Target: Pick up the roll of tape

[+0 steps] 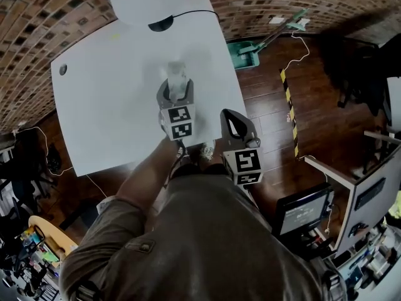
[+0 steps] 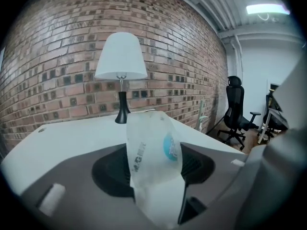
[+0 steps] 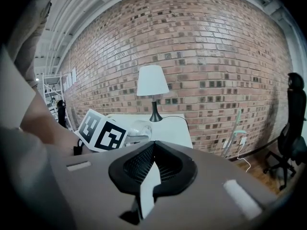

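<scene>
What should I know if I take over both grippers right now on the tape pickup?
Left gripper: closed on the roll of tape, which stands on edge between its pads, over the white table.
Right gripper: shut, empty, held beside the table's near corner.
Done: tape gripped.
Left: lift it clear; the views don't show whether it is off the table yet.

Gloss against matt, smooth against rough
The roll of tape is translucent, glossy plastic film with a blue printed label; the table smooth matt white; the brick wall rough; the floor dark polished wood; the right claw matt grey plastic with ribbed black pads.
</scene>
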A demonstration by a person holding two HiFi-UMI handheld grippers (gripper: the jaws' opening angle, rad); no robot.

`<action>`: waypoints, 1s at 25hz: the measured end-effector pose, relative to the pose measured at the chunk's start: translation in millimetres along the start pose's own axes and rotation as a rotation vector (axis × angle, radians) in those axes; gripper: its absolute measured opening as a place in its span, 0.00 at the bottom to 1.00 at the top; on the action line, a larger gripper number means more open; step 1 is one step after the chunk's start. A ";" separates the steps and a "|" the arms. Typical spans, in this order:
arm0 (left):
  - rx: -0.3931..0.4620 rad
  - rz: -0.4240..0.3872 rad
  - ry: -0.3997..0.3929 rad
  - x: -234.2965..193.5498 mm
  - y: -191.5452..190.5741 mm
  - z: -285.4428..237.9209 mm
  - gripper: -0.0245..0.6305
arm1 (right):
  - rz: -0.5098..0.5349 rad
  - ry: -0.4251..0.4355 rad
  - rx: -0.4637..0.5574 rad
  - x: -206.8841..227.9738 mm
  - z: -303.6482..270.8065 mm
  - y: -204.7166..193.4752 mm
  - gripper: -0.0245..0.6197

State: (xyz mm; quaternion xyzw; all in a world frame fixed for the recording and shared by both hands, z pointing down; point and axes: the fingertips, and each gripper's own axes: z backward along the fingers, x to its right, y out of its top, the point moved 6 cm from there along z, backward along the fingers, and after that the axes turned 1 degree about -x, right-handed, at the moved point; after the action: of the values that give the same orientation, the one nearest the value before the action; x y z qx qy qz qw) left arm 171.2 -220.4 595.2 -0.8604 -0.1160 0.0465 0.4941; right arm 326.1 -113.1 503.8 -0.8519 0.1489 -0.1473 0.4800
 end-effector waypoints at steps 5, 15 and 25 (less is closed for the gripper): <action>0.000 0.001 -0.059 -2.5 2.2 8.8 0.41 | 0.012 -0.001 0.007 -3.7 2.0 1.1 0.05; -0.020 0.004 -0.101 -17.2 -9.4 45.3 0.41 | 0.022 0.032 0.027 -23.3 -1.0 8.7 0.05; 0.063 0.021 -0.093 -49.0 9.3 109.2 0.41 | 0.041 0.077 0.105 -56.0 -7.6 30.6 0.05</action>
State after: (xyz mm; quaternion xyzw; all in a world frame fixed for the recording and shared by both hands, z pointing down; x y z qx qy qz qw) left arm 103.9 -145.3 530.1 -0.8426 -0.1280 0.0953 0.5144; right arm 268.6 -112.0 475.2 -0.8160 0.1770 -0.1778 0.5207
